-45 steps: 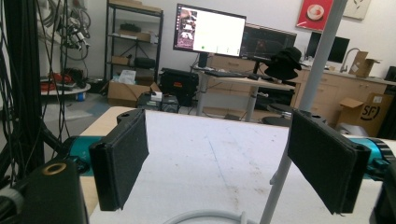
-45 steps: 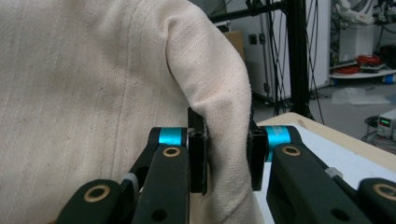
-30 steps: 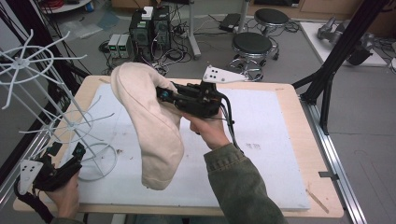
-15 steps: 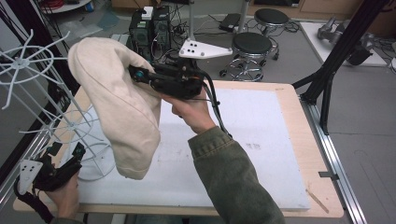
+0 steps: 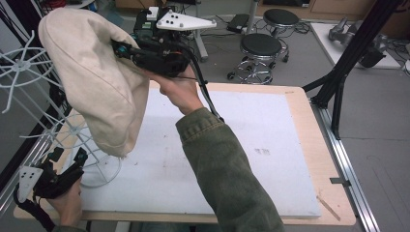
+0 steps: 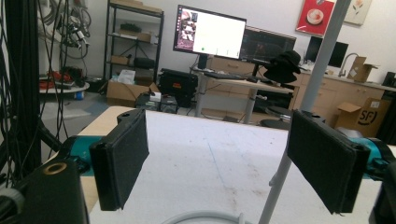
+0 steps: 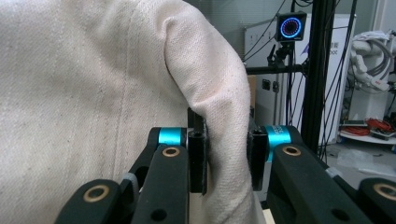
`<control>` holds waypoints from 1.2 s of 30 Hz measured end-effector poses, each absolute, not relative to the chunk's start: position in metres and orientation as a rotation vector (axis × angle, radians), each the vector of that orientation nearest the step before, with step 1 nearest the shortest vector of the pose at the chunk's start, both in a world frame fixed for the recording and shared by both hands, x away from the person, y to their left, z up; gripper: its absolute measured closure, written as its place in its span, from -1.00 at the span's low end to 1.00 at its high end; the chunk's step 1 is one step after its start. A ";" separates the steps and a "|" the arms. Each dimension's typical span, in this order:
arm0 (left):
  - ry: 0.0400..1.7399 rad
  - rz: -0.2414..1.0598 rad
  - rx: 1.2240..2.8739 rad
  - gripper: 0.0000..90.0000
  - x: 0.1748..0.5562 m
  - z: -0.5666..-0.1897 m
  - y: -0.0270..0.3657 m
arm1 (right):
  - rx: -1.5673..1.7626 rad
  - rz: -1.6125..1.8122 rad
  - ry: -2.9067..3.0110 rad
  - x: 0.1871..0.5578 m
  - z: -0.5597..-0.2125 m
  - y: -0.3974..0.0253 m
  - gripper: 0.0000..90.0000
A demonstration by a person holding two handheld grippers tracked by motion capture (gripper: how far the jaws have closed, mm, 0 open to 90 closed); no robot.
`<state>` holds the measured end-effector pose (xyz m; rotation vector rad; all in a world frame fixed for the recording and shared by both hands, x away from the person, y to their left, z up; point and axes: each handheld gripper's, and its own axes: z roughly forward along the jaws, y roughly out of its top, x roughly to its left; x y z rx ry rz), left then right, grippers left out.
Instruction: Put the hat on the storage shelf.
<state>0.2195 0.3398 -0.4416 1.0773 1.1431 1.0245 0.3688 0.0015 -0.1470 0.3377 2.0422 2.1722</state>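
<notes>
A cream cloth hat [image 5: 96, 82] hangs in the air at the left, beside a white wire rack [image 5: 20, 65]. My right gripper [image 5: 121, 48] is shut on a fold of the hat's edge, held high above the table's far left part. In the right gripper view the hat [image 7: 93, 93] covers the left and middle, with its fold pinched in the right gripper [image 7: 227, 158]. My left gripper [image 5: 68, 155] rests low at the table's near left corner, open, by the rack's base ring [image 5: 104, 169]. In the left gripper view the left gripper [image 6: 219, 163] has nothing between its jaws, with the rack's white pole [image 6: 315, 79] just beyond.
A white mat [image 5: 251, 145] covers the wooden table. The rack's wire arms stick out at the left. A black frame leg [image 5: 338, 82] stands at the table's far right corner. Black stools [image 5: 261, 46] sit on the floor behind.
My right gripper has lifted the hat up off the mat and carried it left and away, toward the top of the rack. The left gripper has stayed put.
</notes>
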 end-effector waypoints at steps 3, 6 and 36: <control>1.147 1.021 1.075 -0.53 0.220 -0.442 0.341 | 0.340 2.180 2.051 0.377 -0.148 0.008 0.71; 1.147 1.020 1.074 -0.53 0.220 -0.442 0.342 | 0.344 2.186 2.056 0.384 -0.150 0.013 0.70; 1.139 1.015 1.059 -0.53 0.220 -0.441 0.339 | 0.300 2.142 2.212 0.386 -0.203 0.041 0.41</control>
